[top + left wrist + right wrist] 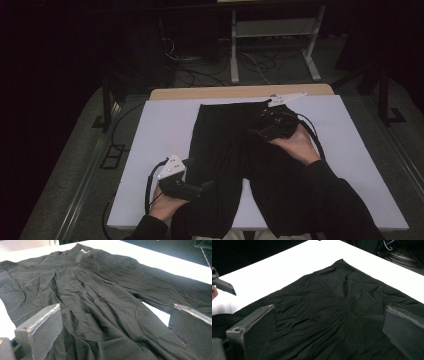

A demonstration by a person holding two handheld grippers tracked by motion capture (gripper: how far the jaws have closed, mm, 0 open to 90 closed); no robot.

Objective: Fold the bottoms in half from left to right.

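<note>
1. The left gripper (115,322) is hovering with its jaws spread wide and gripping nothing; between them the black trousers (100,302) are lying flat and creased.
2. The right gripper (329,325) is likewise standing wide open over the cloth near the waist, holding nothing.
3. In the high view the left gripper (187,187) is sitting at the outer edge of the near trouser leg, while the right gripper (272,125) is working near the waistband at the far end.
4. The trousers (235,165) are lying spread, waist away, on the white table (160,130), legs running toward the person.
5. The step looks like positioning for a fold, though the dim picture is making that uncertain; next, each gripper needs to lower and pinch an edge.
</note>
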